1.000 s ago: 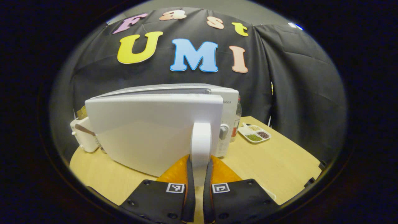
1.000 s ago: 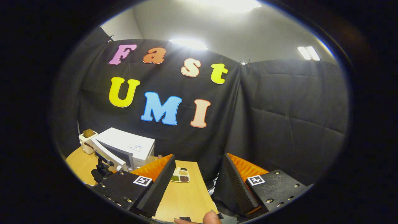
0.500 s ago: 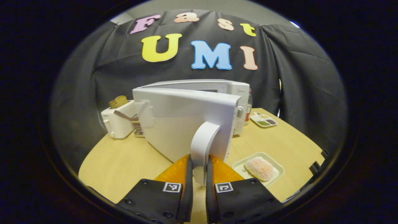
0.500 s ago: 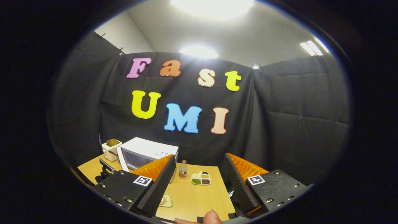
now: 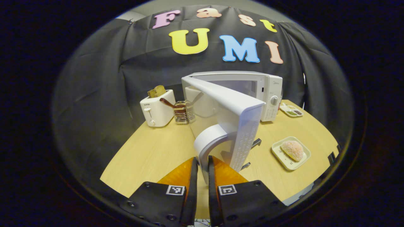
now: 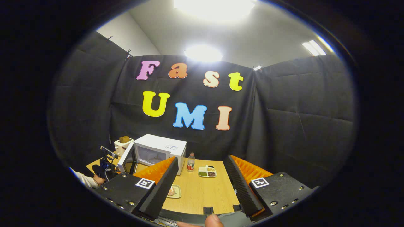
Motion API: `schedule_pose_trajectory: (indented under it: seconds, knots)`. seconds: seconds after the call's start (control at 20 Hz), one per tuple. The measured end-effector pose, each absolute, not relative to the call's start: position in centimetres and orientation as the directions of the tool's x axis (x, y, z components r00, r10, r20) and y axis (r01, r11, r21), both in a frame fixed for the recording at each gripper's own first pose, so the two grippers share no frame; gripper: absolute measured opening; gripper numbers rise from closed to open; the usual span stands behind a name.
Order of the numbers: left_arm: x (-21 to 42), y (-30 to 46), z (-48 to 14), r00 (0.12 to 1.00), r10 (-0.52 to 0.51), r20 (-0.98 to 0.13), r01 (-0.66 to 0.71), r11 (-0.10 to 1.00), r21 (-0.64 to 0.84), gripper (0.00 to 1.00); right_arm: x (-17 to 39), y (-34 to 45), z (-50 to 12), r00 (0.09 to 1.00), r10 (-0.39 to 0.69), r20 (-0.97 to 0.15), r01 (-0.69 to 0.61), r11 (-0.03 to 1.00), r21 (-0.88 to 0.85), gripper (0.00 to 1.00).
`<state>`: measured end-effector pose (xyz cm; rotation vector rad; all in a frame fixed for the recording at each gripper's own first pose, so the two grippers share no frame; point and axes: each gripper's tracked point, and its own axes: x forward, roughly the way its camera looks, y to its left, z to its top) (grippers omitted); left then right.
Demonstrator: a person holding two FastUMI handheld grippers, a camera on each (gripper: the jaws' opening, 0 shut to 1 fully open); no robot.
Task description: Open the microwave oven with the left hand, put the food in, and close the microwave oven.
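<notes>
Clamping the microwave door handle [image 5: 206,143], left gripper [image 5: 202,167] jaws hold low; right gripper [image 6: 200,176] jaws gape.

Wooden table [image 5: 151,154]: microwave [image 5: 252,90], toaster [image 5: 157,107], plate [image 5: 290,153].

Microwave [image 5: 252,88] sits at the back of the desk [image 5: 151,154], door [image 5: 233,116] swung out. Toaster [image 5: 157,107] to its left, food tray [image 5: 291,152] front right, sectioned dish [image 5: 292,111] behind that.
</notes>
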<state>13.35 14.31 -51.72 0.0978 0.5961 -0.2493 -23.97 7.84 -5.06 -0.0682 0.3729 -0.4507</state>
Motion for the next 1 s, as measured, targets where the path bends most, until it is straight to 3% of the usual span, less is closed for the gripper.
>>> schedule_pose_trajectory:
  seconds: [0.1,0.3,0.45,0.8,1.0]
  knots:
    - [13.1,15.8,-52.0,0.804,-0.222,-0.552,0.259,0.966,-0.012,0.25,-23.3,8.4,-6.5,0.810,-0.459,-0.365,0.430,0.888,-0.163,0.95]
    - [12.8,22.0,-55.0,0.775,-0.149,-0.614,0.247,0.966,0.077,0.23,-18.5,11.5,-9.2,0.812,-0.421,-0.403,0.398,0.906,-0.145,0.95]
    - [12.6,26.8,-56.0,0.769,-0.127,-0.627,0.211,0.976,0.060,0.25,-15.8,13.1,-11.5,0.801,-0.422,-0.425,0.405,0.904,-0.133,0.96]
    - [11.0,34.5,-55.9,0.766,-0.040,-0.642,0.101,0.993,0.059,0.23,-11.3,16.6,-18.5,0.782,-0.268,-0.562,0.323,0.947,-0.002,0.96]
    - [10.2,35.6,-55.7,0.755,0.015,-0.655,0.041,0.997,0.070,0.24,-8.6,14.8,-22.2,0.772,-0.234,-0.591,0.277,0.961,-0.018,0.95]
